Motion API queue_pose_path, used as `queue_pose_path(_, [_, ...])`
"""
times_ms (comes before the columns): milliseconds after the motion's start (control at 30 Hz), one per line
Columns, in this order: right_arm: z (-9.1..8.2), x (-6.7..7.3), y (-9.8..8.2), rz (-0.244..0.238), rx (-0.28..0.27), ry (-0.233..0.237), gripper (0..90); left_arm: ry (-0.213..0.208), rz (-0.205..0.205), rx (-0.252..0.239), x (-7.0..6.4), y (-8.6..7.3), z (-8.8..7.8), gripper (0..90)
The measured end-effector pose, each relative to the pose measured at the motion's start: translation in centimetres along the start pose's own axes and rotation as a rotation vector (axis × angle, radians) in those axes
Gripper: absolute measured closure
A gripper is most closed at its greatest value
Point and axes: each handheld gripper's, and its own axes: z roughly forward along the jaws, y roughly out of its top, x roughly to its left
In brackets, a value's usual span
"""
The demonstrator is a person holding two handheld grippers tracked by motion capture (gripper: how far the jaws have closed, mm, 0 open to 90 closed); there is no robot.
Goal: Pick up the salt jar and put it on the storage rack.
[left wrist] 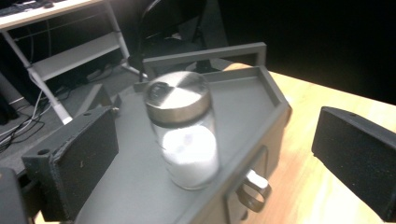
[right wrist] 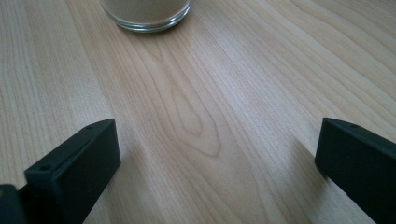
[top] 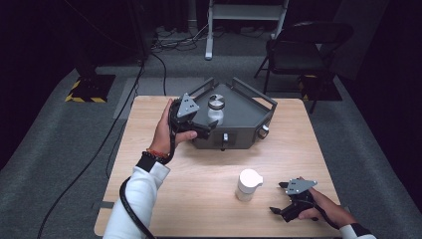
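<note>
A glass jar [top: 215, 109] with a metal lid and white powder inside stands on a dark grey tray-like box [top: 244, 107] at the table's far middle. In the left gripper view the jar [left wrist: 184, 133] sits between the wide-apart jaws without touching them. My left gripper [top: 201, 125] is open, just left of the jar at the box's front corner. A white lidded cup [top: 248, 184] stands near the front of the table. My right gripper [top: 279, 199] rests open low over the table, right of the cup. The cup's glass base [right wrist: 147, 14] shows ahead of its jaws.
The grey box has raised rails [top: 254, 92] and small metal pulls on its front face [top: 225, 138]. The wooden table [top: 209, 169] is bare between the box and the cup. A folding chair [top: 298, 50] and a white desk frame [top: 246, 15] stand beyond the table.
</note>
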Motion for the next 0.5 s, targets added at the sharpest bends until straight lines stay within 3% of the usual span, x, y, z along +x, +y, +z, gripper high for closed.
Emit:
queue_pose_path(200, [0.0, 0.0, 0.0, -0.001, 0.000, 0.001, 0.0, -0.024, 0.019, 0.021, -0.7, -0.9, -0.2, 0.0])
queue_pose_path(500, [0.0, 0.0, 0.0, -0.001, 0.000, 0.001, 0.0, -0.035, 0.022, 0.044, -2.1, -3.6, -0.5, 0.0])
